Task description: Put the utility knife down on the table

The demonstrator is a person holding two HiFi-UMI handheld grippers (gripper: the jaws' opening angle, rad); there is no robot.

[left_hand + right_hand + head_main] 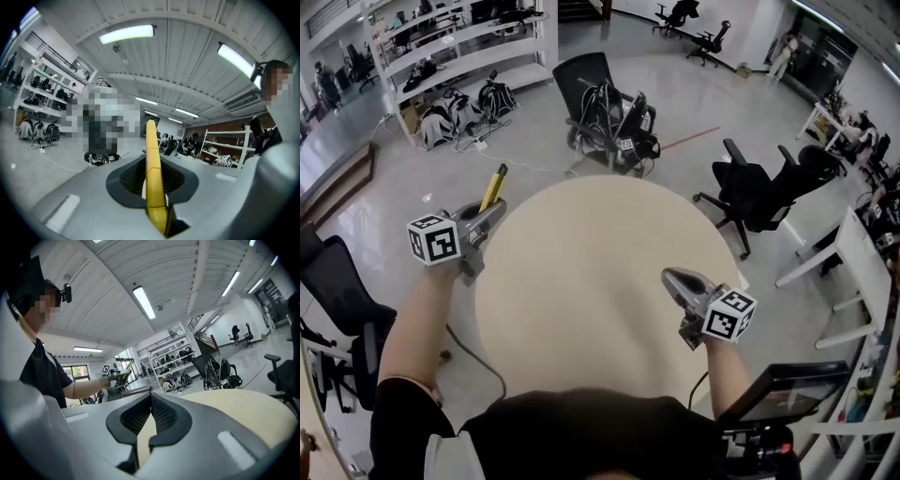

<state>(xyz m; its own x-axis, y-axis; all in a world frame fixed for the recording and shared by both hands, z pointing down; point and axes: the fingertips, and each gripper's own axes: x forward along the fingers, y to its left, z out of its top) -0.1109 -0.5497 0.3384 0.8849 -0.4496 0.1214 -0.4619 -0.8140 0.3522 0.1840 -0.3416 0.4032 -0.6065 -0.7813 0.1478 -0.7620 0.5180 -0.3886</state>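
Note:
A yellow utility knife point(494, 186) sticks up and forward out of my left gripper point(490, 216), which is shut on it just off the left rim of the round beige table point(581, 281). In the left gripper view the knife point(152, 159) stands upright between the dark pads of the left gripper point(149, 164). My right gripper point(667, 277) hovers over the table's right side, shut with nothing in it. In the right gripper view the right gripper's point(150, 397) jaws meet at the tip, the table point(243, 408) lies beyond, and the knife point(123, 376) shows far off.
Black office chairs stand beyond the table point(605, 112), to its right point(759, 192) and at the near left point(337, 291). White shelving point(459, 47) with bags below it fills the far left. A white desk point(853, 253) and a dark screen point(778, 394) are on the right.

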